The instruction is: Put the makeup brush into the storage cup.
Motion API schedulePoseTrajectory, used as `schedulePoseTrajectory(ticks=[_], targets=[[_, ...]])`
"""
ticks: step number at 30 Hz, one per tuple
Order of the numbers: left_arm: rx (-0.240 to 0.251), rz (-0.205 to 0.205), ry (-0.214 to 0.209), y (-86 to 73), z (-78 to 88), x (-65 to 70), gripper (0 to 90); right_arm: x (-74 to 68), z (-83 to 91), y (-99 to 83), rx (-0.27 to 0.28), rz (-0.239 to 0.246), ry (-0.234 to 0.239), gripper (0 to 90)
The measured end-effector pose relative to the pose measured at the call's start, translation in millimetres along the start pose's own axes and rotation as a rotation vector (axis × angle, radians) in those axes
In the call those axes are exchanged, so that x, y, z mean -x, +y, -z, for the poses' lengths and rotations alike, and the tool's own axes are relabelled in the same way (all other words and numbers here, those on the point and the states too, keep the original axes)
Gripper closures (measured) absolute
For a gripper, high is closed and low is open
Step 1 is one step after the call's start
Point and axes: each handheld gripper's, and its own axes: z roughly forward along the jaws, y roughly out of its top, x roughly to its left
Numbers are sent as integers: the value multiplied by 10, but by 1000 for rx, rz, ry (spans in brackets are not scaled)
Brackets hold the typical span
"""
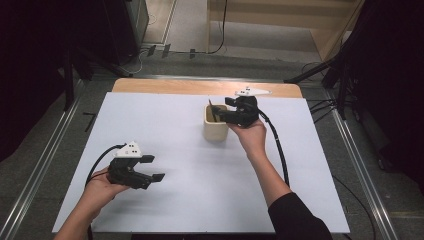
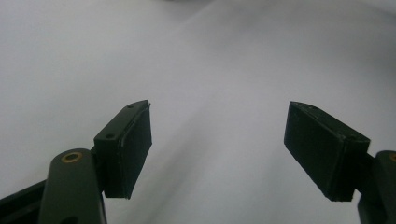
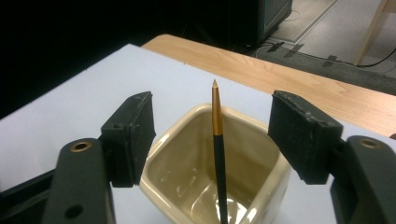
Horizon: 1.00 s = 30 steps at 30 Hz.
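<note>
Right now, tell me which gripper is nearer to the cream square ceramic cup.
Right. The right gripper hovers at the cream square ceramic cup, its open jaws either side of the black gold-tipped pen standing inside. The left gripper sits open, far off near the table's front left.

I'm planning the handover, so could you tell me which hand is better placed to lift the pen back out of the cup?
Probably the right. The right gripper hangs open over the cream cup, its fingers flanking the pen. The left gripper rests open far off over the white sheet.
</note>
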Motion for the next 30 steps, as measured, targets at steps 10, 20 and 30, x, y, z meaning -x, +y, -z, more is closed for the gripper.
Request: schedulePoseTrajectory(ticks=[10, 20, 30], targets=[[-1, 0, 0, 0, 0, -1, 243, -68, 82, -10, -55, 15, 65, 242], [-5, -1, 2, 2, -5, -5, 243, -138, 174, -73, -112, 42, 99, 232], [-8, 1, 5, -5, 2, -5, 243, -187, 240, -151, -152, 84, 120, 235]])
